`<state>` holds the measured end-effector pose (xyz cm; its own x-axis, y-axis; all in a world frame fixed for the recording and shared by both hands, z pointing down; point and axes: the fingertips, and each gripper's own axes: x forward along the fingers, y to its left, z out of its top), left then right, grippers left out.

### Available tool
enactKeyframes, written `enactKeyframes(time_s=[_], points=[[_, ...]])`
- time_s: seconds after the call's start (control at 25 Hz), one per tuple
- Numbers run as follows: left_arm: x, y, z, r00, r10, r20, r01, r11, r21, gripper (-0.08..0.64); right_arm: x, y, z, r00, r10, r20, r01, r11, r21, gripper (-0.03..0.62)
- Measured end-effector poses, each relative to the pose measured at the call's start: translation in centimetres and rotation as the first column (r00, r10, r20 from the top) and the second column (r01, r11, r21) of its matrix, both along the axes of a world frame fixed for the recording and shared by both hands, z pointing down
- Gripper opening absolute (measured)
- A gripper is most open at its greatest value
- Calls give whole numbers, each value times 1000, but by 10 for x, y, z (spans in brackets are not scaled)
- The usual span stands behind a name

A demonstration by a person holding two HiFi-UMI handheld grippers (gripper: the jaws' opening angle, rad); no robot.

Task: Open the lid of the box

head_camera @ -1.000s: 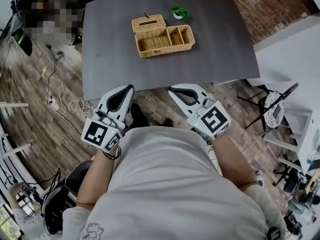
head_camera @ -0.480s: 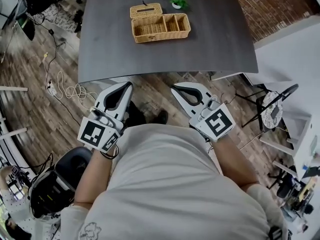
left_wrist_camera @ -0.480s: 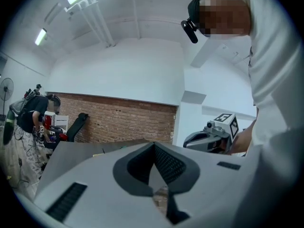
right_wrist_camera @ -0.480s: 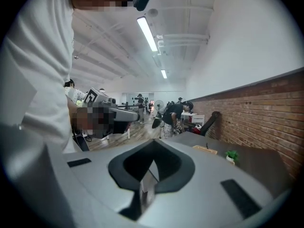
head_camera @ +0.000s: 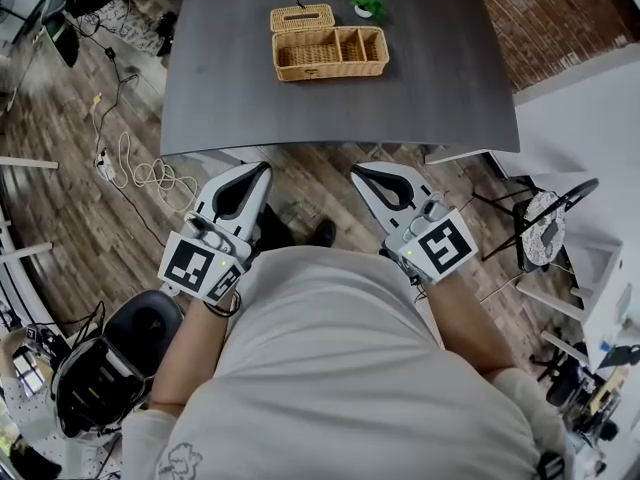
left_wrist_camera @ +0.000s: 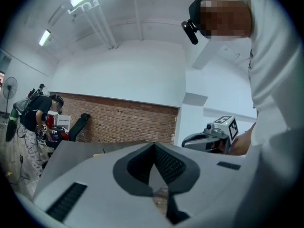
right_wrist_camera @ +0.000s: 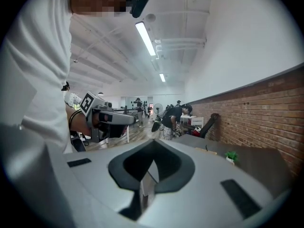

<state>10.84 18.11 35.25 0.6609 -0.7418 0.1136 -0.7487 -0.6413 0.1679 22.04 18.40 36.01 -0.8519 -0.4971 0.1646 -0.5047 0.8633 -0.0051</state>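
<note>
Left claw (head_camera: 262, 169) and right claw (head_camera: 357, 172) both pressed together on nothing, short of the counter's (head_camera: 330, 113) near edge; wicker box (head_camera: 330, 54) by the far edge looks light, stiff and grippy, so I'd pinch its lid (head_camera: 302, 18) at the dark tab (head_camera: 297, 4).

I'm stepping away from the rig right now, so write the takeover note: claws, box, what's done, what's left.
Left claw: shut, empty, held in front of the body over the floor, short of the table edge.
Right claw: shut, empty, likewise.
Rectangular woven wicker box: on the far part of the dark grey table, near a small green potted plant.
Wicker lid: appears swung back behind the box's left compartment, whose inside shows.
Done: the lid looks open.
Left: confirm that from closer in; neither claw is near the box.
</note>
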Motion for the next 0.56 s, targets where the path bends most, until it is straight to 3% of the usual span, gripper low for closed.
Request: enactKeyframes(time_s=[0.56], points=[[-5, 1, -1, 1000, -17, 4, 17, 1000, 11, 11, -7, -2, 4, 1000, -22, -10, 22, 1000, -5, 5]])
